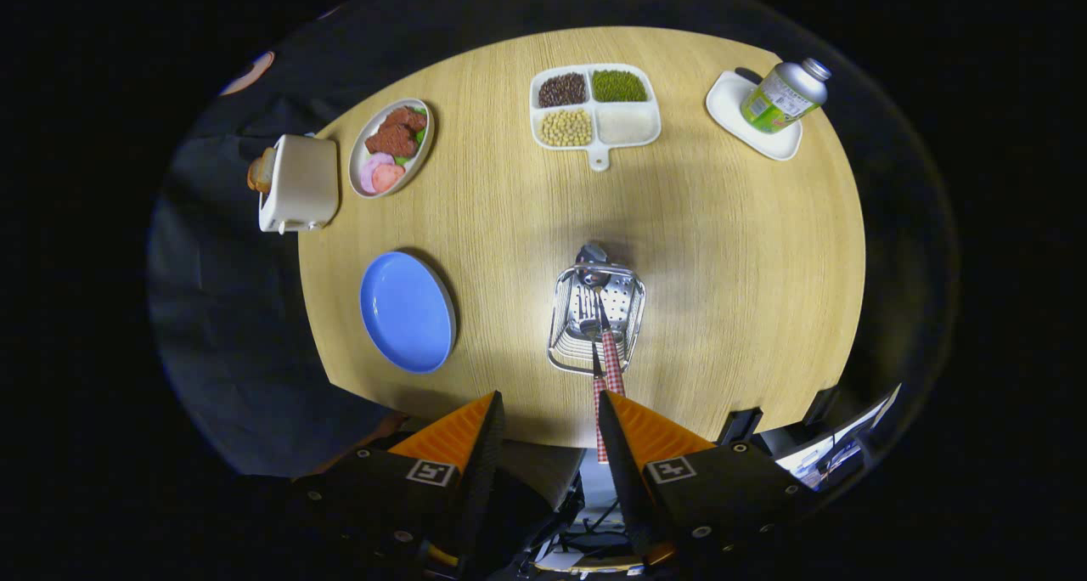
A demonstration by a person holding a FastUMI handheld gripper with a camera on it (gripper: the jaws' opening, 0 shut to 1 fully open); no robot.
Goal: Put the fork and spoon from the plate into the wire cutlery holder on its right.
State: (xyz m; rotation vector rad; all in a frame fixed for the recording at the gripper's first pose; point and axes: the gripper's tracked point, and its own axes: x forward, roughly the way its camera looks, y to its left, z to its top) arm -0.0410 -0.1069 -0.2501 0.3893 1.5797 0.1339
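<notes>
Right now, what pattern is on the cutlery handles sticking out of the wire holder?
Red-and-white check on the cutlery handles, clearest in the gripper view; gripper open.

We count one blue plate, one wire holder with one fork and one spoon, one toaster, one food plate, one divided tray, one can, one white dish, and one gripper with fingers apart.

No words, brands or numbers can be read anywhere here. The can lying on the small white dish carries a printed label, but its print is too small and blurred to make out.
</notes>
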